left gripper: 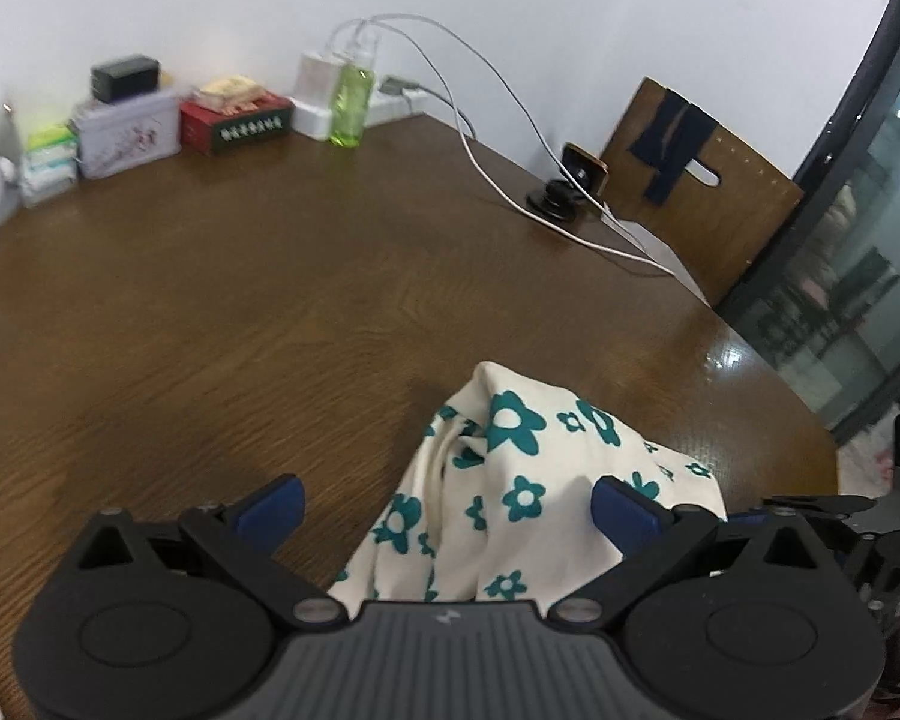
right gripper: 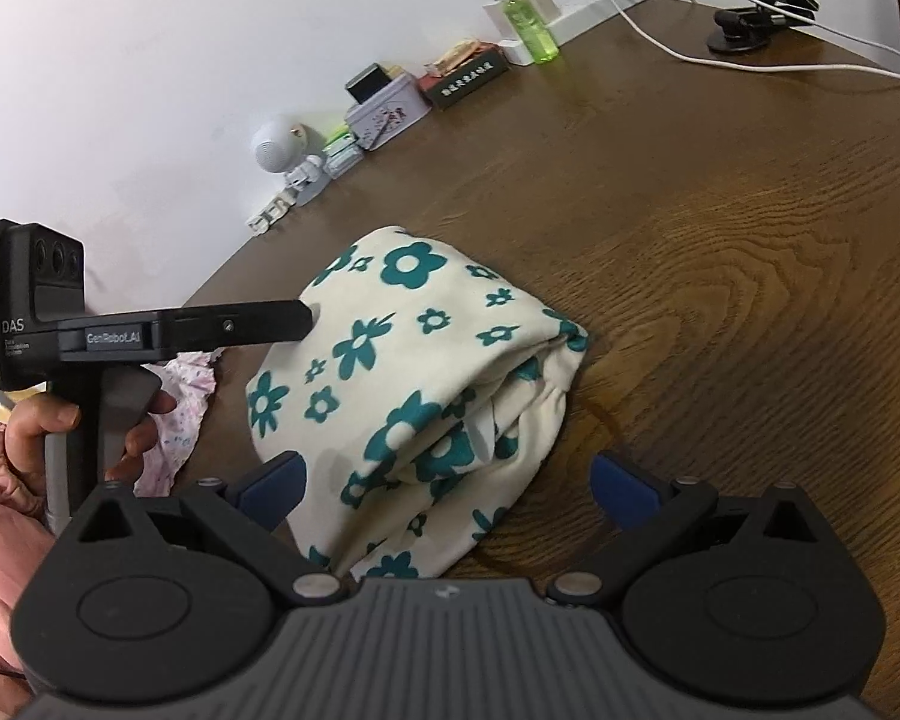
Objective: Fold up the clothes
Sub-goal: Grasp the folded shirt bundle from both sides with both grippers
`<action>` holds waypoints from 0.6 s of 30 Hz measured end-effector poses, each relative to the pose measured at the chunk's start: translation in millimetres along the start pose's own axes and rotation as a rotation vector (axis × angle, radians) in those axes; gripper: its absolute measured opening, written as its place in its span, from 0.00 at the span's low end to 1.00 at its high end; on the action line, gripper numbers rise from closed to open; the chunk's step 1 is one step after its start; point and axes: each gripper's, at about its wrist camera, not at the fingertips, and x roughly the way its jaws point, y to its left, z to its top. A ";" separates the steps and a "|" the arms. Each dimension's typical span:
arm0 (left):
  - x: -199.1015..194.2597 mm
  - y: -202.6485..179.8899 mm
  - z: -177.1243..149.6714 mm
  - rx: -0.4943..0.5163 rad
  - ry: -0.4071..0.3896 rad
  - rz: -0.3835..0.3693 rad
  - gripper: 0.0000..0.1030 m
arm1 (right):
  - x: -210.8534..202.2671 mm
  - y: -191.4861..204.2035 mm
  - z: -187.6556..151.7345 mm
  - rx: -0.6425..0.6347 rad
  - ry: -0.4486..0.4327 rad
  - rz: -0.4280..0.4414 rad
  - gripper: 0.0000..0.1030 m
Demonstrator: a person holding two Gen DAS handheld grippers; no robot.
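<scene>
While both tools (left gripper: 447, 504) (right gripper: 447, 483) gape: one folded garment (right gripper: 414, 384), one table (left gripper: 240, 300).

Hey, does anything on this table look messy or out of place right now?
Mildly. The floral garment is a lumpy bundle, its gathered edge bulging out at one end rather than lying flat. Loose white cables trail across the table. Nothing looks spilled or damaged.
</scene>
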 end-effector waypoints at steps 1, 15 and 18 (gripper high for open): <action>2.7 1.2 1.7 0.001 0.009 -0.009 0.99 | 1.3 -0.3 1.2 0.008 -0.003 -0.003 1.00; 32.3 29.4 7.0 -0.070 0.116 -0.188 1.00 | 13.0 2.8 9.2 0.084 -0.047 0.047 0.99; 31.9 28.9 6.4 -0.076 0.112 -0.193 1.00 | 15.3 4.4 10.7 0.081 -0.049 0.051 0.99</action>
